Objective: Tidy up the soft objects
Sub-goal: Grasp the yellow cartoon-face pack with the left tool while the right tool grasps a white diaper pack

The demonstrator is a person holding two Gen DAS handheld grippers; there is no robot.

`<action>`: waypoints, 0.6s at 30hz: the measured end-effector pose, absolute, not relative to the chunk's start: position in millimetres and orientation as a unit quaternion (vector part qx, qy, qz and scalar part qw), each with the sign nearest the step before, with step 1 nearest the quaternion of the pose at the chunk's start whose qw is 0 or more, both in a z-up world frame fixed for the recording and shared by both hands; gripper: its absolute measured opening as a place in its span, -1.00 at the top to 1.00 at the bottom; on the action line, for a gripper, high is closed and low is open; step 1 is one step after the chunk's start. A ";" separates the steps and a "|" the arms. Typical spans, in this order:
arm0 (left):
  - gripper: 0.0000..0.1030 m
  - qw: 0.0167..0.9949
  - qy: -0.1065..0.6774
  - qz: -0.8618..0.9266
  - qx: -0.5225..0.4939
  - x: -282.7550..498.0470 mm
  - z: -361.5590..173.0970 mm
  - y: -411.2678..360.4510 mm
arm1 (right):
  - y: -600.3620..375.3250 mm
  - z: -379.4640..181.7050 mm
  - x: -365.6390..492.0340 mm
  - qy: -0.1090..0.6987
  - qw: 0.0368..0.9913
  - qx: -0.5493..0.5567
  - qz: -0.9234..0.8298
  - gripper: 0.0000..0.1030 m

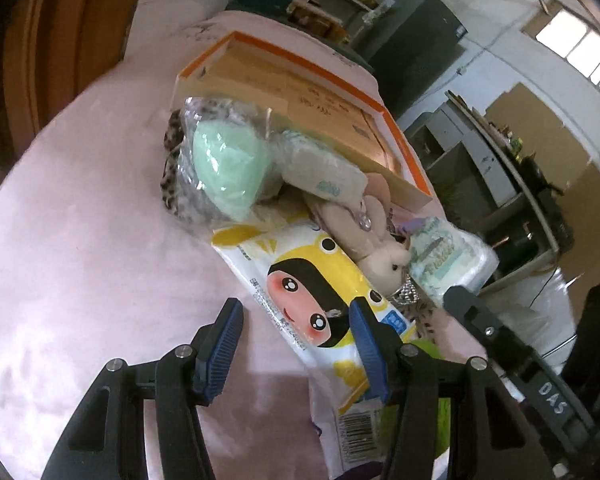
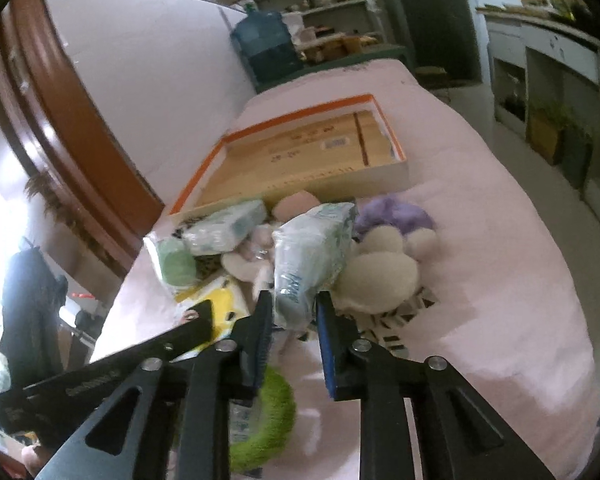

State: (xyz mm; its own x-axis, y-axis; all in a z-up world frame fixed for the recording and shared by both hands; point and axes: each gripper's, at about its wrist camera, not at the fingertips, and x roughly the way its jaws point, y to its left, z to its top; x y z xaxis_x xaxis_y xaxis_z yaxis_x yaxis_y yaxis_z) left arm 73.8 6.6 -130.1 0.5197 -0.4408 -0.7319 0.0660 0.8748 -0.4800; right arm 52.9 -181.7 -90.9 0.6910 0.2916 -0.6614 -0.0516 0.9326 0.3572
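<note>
Item: orange-rimmed box [image 2: 296, 152] at 12 o'clock on pink cloth [image 2: 500, 260], holding only flat cardboard. Soft goods heaped at its 6 o'clock edge. Right gripper [image 2: 294, 312] clenched on tissue pack [image 2: 312, 248]. Left gripper [image 1: 296, 332] released over cartoon-printed pack [image 1: 300, 292]. Green fuzzy item [image 2: 268, 412] partly hidden.

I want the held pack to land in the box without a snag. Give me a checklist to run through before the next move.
1. Right gripper grips the tissue pack: ok, pads on both sides.
2. Pack free of the pile: cannot tell, its far end overlaps the toys.
3. Orange-rimmed box has room: ok, floor bare.
4. Path to the box: not ok, the small wrapped pack and cream plush lie between.
5. Left gripper clear: ok, open, over the cartoon tissue pack.
</note>
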 end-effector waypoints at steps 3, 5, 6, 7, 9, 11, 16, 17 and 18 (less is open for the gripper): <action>-0.08 0.844 0.468 -0.149 -0.213 77.6 -134.3 7.4 | -184.8 -96.2 57.0 0.388 0.901 0.173 0.091 -0.40; -0.08 0.845 0.468 -0.148 -0.212 77.6 -134.1 4.7 | -185.0 -96.4 58.2 0.383 0.902 0.175 0.093 -0.40; -0.08 0.846 0.467 -0.147 -0.210 79.7 -133.9 2.6 | -185.0 -95.9 58.1 0.378 0.904 0.175 0.093 -0.40; -0.07 0.847 0.467 -0.147 -0.209 79.9 -133.8 1.4 | -185.2 -94.5 58.4 0.372 0.907 0.173 0.091 -0.39; 0.11 0.849 0.464 -0.146 -0.209 83.3 -132.7 -0.7 | -186.0 -93.9 60.0 0.369 0.910 0.169 0.087 -0.10; 0.31 0.850 0.460 -0.145 -0.210 87.0 -132.1 -2.1 | -189.1 -94.1 61.8 0.370 0.910 0.168 0.077 0.48; 0.60 0.862 0.438 -0.138 -0.214 94.5 -126.9 -0.1 | -199.0 -97.4 64.6 0.377 0.903 0.186 0.083 0.74; 0.62 0.863 0.435 -0.140 -0.215 94.7 -125.4 1.1 | -199.9 -96.0 63.4 0.374 0.904 0.187 0.084 0.75; 0.63 0.865 0.433 -0.140 -0.211 95.4 -124.5 1.5 | -199.9 -94.5 62.5 0.372 0.906 0.185 0.084 0.75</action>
